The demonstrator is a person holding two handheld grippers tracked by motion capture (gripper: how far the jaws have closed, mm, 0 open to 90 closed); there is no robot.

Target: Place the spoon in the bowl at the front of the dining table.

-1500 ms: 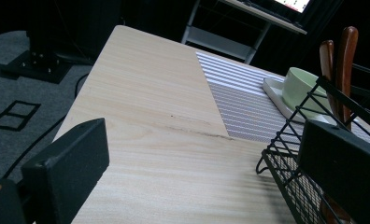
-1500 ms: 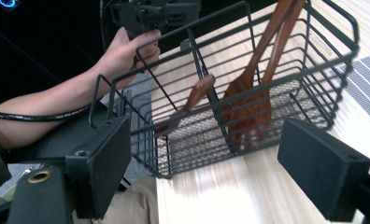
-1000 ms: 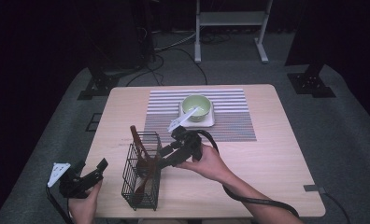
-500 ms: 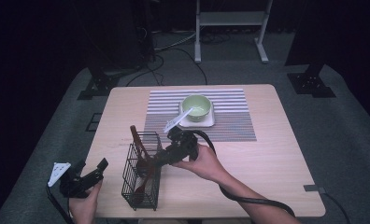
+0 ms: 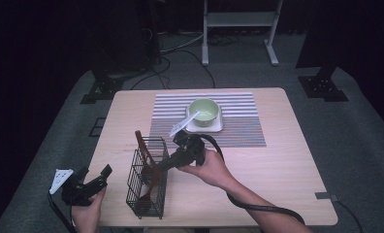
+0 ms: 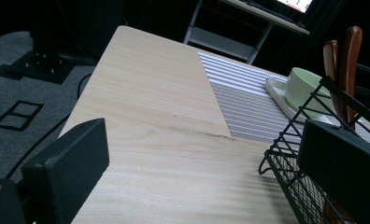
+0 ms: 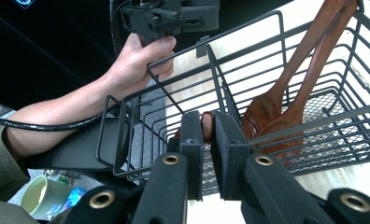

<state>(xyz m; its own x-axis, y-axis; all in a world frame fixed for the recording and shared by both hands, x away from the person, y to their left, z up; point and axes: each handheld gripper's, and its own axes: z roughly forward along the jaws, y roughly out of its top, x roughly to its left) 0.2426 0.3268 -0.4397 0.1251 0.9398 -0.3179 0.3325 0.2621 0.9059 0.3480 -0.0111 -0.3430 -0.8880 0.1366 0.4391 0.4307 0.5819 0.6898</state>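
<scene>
A black wire basket (image 5: 148,183) stands near the table's front left edge, with dark wooden utensils (image 5: 140,143) leaning in it. My right gripper (image 5: 162,165) reaches into the basket from the right. Its jaws have just been closing and are now shut on the end of a reddish wooden handle (image 7: 207,129); my right gripper (image 7: 206,120) looks into the basket (image 7: 267,88), where two wooden spoons (image 7: 286,98) lean. My left gripper (image 5: 94,174) is held off the table's front left corner, open with nothing between its jaws. From my left gripper (image 6: 204,172) the basket (image 6: 295,149) is at the right.
A green bowl (image 5: 203,110) sits on a white square plate (image 5: 214,128) on a striped mat (image 5: 243,127) at the table's back, with a white spoon (image 5: 184,125) leaning on the plate. A cable trails from the right hand across the table's front.
The right gripper's jaws have drawn together on the wooden handle inside the basket. Both hands have kept their places.
</scene>
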